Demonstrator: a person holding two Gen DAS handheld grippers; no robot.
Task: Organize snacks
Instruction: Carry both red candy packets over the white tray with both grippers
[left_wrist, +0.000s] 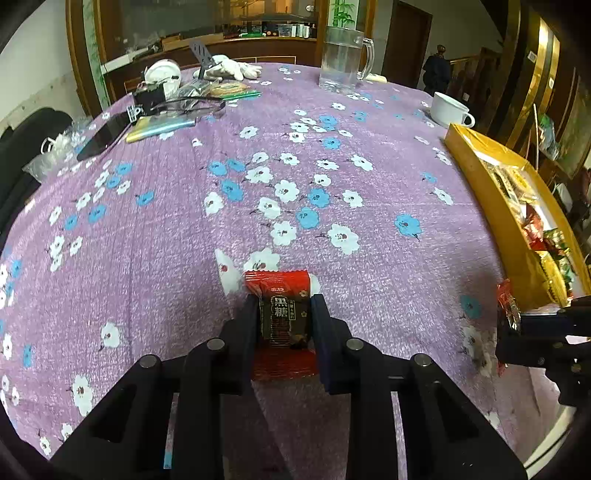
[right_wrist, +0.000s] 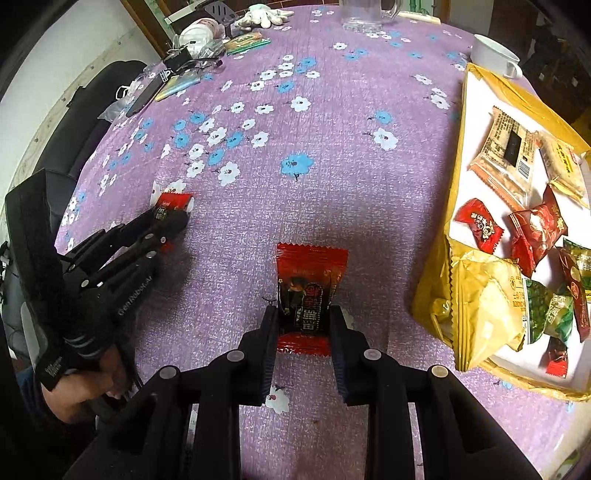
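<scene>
Right wrist view: both tongs (right_wrist: 304, 321) clench red snack packets (right_wrist: 308, 291), lower halves hidden.

A red snack packet (left_wrist: 283, 317) with a dark printed panel lies flat on the purple flowered cloth, crimped ends fore and aft. A second red packet (right_wrist: 309, 295) (same kind of wrapper) is nearer the yellow box (right_wrist: 458, 206), where more wrapped snacks (right_wrist: 532, 236) lie jumbled

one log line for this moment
left gripper: shut on red snack packet | right gripper: shut on second red packet | yellow box: not reached
</scene>
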